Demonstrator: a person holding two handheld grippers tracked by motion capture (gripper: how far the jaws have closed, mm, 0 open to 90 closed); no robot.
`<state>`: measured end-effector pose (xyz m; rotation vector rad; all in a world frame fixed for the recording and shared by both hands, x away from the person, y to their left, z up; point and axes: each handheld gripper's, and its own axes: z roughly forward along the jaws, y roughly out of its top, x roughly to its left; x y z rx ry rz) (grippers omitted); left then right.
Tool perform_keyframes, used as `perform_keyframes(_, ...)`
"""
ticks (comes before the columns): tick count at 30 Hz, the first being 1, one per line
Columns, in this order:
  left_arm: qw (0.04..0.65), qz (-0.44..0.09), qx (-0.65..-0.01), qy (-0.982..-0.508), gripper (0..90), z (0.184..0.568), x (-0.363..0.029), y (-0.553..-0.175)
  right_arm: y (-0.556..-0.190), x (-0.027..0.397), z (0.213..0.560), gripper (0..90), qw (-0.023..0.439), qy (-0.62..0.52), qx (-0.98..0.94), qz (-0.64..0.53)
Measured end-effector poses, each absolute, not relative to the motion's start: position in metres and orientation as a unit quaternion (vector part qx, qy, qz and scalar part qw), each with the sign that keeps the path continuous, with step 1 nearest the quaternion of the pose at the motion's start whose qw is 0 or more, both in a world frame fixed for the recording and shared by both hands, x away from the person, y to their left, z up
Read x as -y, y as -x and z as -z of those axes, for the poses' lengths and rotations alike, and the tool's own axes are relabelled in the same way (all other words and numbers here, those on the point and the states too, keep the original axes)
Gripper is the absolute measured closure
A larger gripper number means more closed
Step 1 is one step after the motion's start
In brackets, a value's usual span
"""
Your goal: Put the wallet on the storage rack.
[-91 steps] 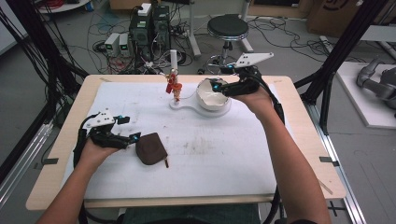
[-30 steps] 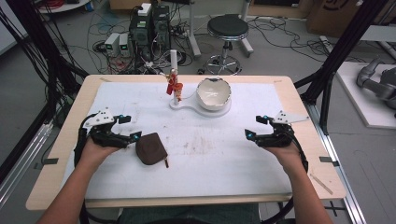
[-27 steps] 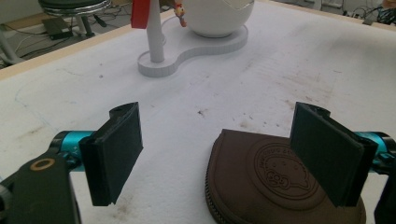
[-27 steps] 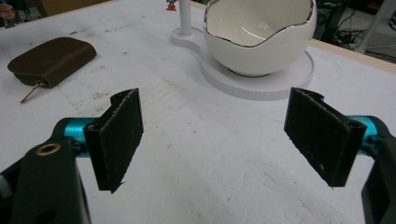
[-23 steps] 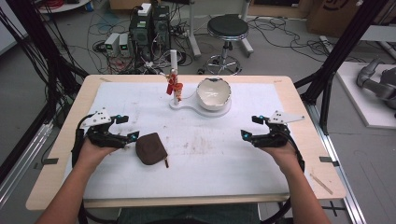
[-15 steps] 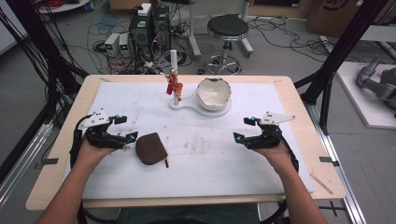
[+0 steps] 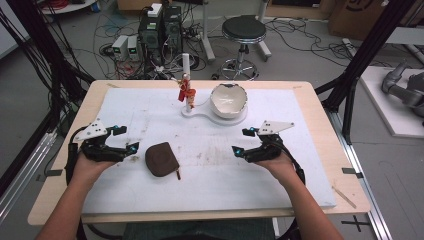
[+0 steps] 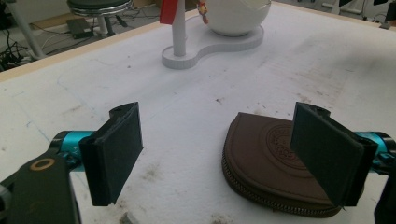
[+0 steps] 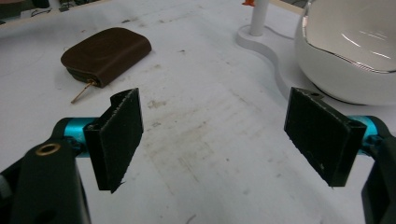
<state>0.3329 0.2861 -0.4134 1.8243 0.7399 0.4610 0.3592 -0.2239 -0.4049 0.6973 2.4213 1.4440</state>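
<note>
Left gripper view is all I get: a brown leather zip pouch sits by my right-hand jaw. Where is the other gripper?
Observer: The right gripper hovers over the white mat, right of the brown leather zip pouch, jaws open and empty.
Operator: Does the pouch have a pull tab?
Observer: Yes, the right gripper view shows a thin tan pull tab sticking out from its corner.
Operator: Is the white bowl holding anything?
Observer: From the high view, the white bowl on the white stand looks empty.
</note>
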Motion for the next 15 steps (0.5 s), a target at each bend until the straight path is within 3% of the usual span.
perform_keyframes(15,0.529,-0.203,-0.329,-0.756,17.3,0.417,-0.304,-0.324,-0.353,0.16,0.415,19.8,0.086,-0.2,-0.854,-0.472)
